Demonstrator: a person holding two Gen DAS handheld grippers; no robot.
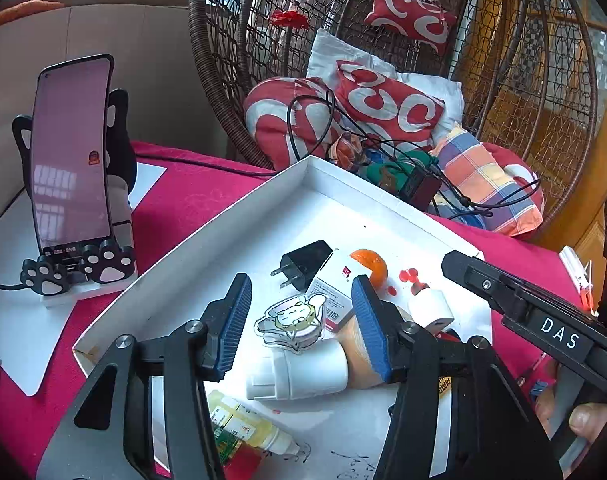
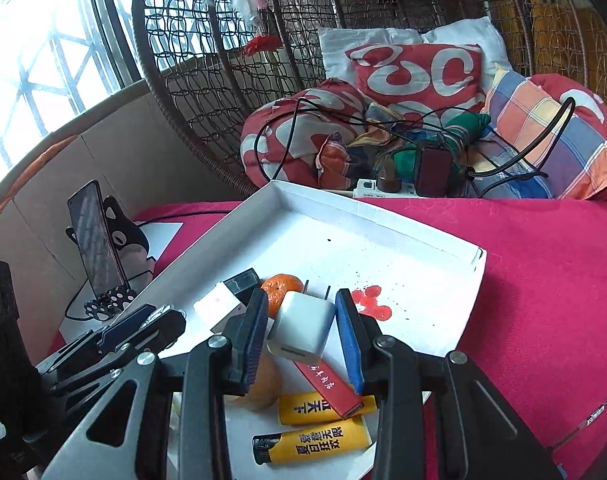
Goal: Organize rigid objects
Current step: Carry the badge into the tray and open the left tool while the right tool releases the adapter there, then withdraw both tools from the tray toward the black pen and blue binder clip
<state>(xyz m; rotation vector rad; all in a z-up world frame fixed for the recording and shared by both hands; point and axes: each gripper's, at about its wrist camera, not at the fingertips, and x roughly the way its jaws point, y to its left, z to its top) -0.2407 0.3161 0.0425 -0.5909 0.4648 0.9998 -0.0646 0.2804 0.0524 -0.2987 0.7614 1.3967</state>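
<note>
White cardboard tray [image 1: 207, 240] on a magenta cloth [image 1: 191, 196], seen from the left wrist. Left gripper [image 1: 301, 320] spread wide, holding nothing; a clear cartoon sticker charm [image 1: 293, 318] lies between its fingers, touching neither. Just nearer, a white plastic pipe fitting [image 1: 299, 374]. Beyond the charm: a white-and-red box [image 1: 333, 286], black plug adapter [image 1: 303, 266] to its left, orange [image 1: 373, 266] behind it on the right, white charger [image 1: 431, 308] right of the right finger. Small yellow dropper bottle [image 1: 247, 426] near, lower left. Phone [image 1: 71, 152] upright on a paw-print stand [image 1: 79, 270] far left, off the tray. Right gripper [image 1: 543, 320] comes in from the right.

Right wrist view: right gripper [image 2: 303, 332] open wide around the white charger [image 2: 303, 328] (left finger looks to be touching it, right finger apart, so no grip). The charger rests on a red stick-shaped box [image 2: 331, 390], prongs pointing far. Two yellow lighters [image 2: 315, 442] near, orange [image 2: 281, 290] far of the charger, red stains [image 2: 371, 300] on the tray floor to the right. Left gripper [image 2: 115, 340] sits at left.
</note>
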